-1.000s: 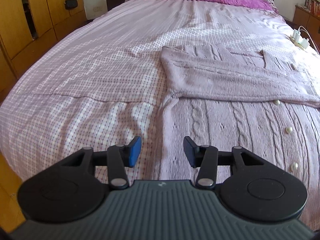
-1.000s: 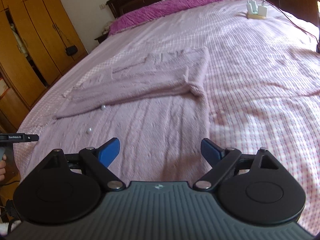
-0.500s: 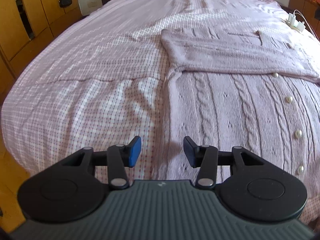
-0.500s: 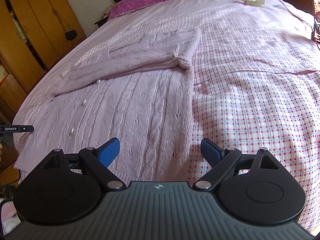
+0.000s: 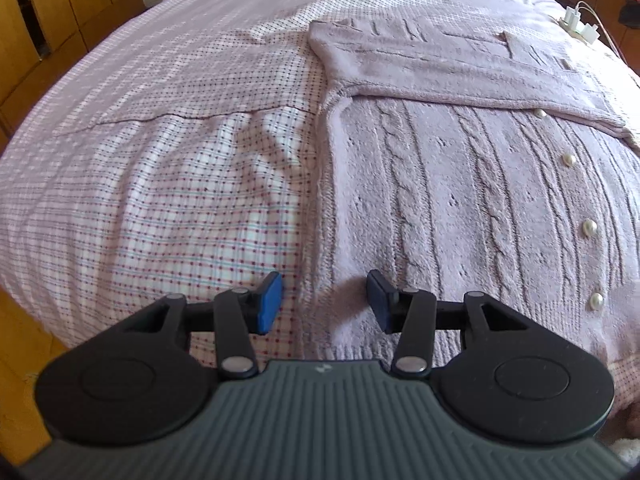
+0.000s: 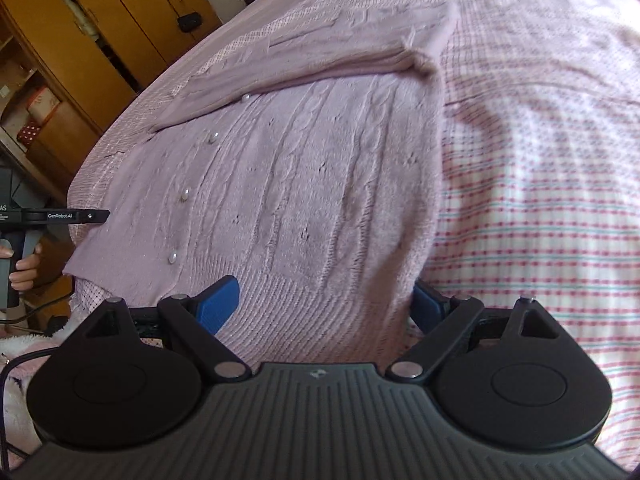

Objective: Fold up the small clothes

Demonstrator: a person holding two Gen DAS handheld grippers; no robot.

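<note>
A lilac cable-knit cardigan with pearl buttons lies flat on the bed, its sleeves folded across the upper part. It also shows in the right wrist view. My left gripper is open, its blue pads straddling the cardigan's left hem corner near the bed's front edge. My right gripper is open wide over the cardigan's right hem corner, with the hem lying between the pads. Neither holds cloth.
The bed has a pink checked sheet with wrinkles left of the cardigan. Wooden wardrobes stand to the left. A white charger and cable lie at the bed's far right. The left hand-held gripper shows at the right view's left edge.
Both grippers have moved back and down toward the cardigan's bottom hem at the near bed edge. Both stayed open.
</note>
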